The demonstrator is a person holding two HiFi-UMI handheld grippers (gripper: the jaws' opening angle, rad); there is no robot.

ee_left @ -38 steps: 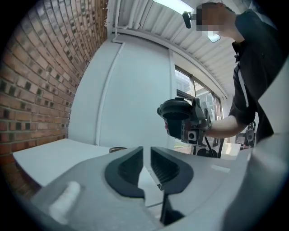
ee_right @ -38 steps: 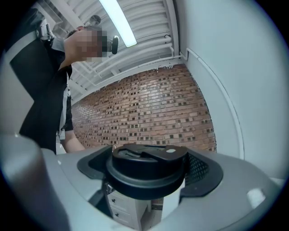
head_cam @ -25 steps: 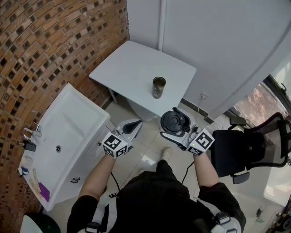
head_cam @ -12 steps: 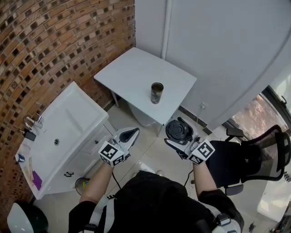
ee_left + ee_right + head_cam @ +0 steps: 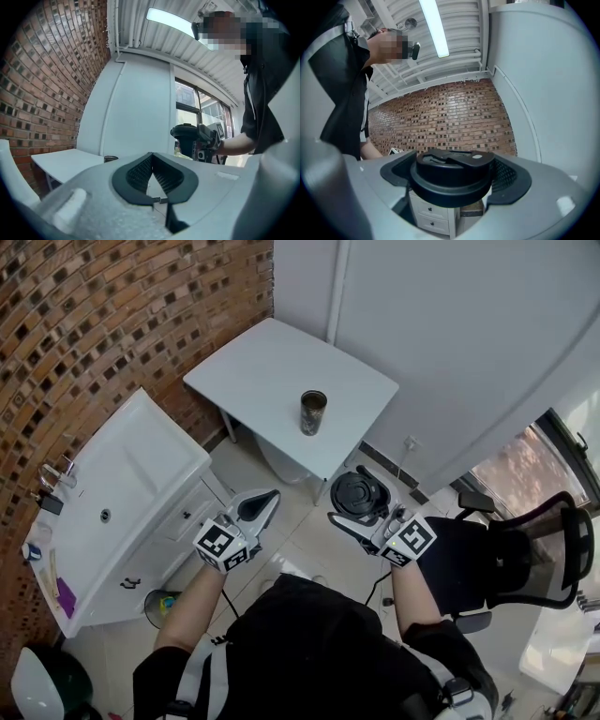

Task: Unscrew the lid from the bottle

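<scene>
You have no text, brand or number to read here. The cubes on your left gripper [image 5: 266, 497] and right gripper [image 5: 360, 499] carry only black-and-white square markers, no letters. The lid [image 5: 454, 174] shows no print. The bottle [image 5: 312, 412] on the desk [image 5: 253, 381] is too small to read.

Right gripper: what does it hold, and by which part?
The right gripper holds the black lid by its opposite sides, between the jaws.
</scene>
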